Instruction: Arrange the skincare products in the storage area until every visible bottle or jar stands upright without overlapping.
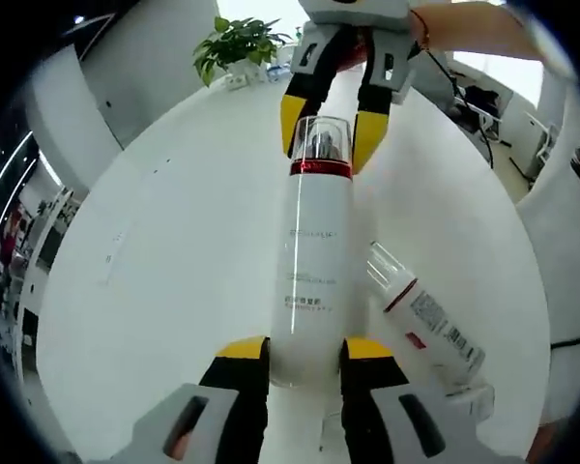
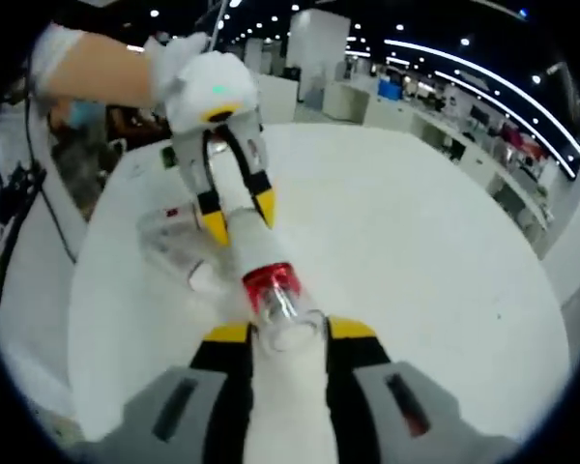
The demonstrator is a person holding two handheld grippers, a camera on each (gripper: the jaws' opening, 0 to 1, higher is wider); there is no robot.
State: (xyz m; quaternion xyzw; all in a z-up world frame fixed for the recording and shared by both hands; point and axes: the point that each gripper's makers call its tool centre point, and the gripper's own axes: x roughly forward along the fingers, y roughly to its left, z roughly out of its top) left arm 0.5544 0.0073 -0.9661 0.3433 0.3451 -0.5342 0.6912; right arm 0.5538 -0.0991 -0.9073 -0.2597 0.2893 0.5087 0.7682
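Left hand-held gripper (image 1: 304, 362) clamps the base of the tall white spray bottle with red collar and clear cap (image 1: 312, 271); right hand-held gripper (image 1: 331, 135) grips its cap. Smaller clear-capped white bottle (image 1: 423, 319) lies beside it on the round white worktop (image 1: 174, 261).

open-plan office, desks (image 2: 445, 121), ceiling lights (image 2: 483, 72)

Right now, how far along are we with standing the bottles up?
Nothing looks finished yet. In hand: the tall white bottle with a red band lies on the white table, the left gripper closed on its base and the right gripper at its clear cap. Left: stand it upright, then the smaller bottle lying tilted beside it.
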